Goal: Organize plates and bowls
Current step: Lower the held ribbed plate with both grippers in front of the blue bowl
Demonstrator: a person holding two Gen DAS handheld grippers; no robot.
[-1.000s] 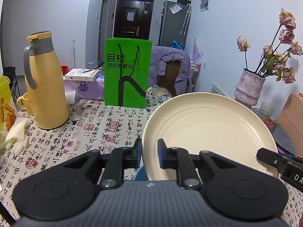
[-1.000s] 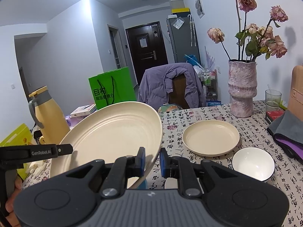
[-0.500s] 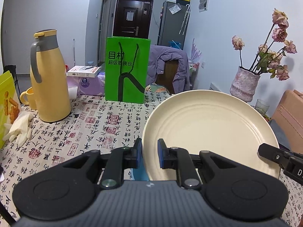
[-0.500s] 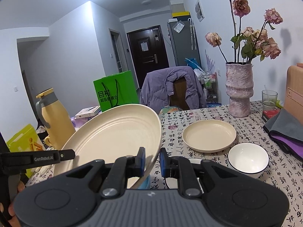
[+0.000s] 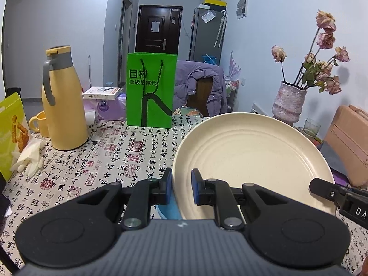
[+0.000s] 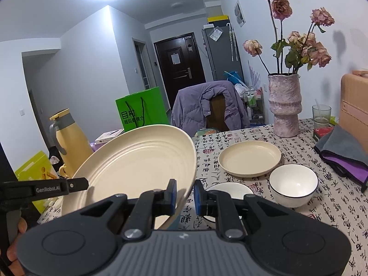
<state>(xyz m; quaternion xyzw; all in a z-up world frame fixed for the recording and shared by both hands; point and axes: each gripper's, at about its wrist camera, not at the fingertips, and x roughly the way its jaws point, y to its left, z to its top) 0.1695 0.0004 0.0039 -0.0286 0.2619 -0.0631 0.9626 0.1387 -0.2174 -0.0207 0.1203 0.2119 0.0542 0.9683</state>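
A large cream plate (image 5: 250, 161) is held tilted above the table, between both grippers. My left gripper (image 5: 181, 188) is shut on its left rim. My right gripper (image 6: 185, 194) is shut on its right rim, where the plate (image 6: 135, 168) fills the left of the right wrist view. A smaller cream plate (image 6: 249, 158) lies flat on the table at mid right. A white bowl (image 6: 293, 185) with a dark rim stands in front of it. Another white dish (image 6: 226, 189) shows just behind my right fingers. Something blue (image 5: 169, 209) sits under the held plate.
A yellow jug (image 5: 63, 101) and mug (image 5: 39, 124) stand at the left, white gloves (image 5: 28, 159) beside them. A green paper bag (image 5: 150, 90) stands at the back. A pink vase with dried roses (image 6: 285, 105), a glass (image 6: 320, 116) and folded cloths (image 6: 345, 151) are at the right.
Both grippers have risen and drawn back slightly with the large plate held between them. The table objects look farther off. The grips have not changed.
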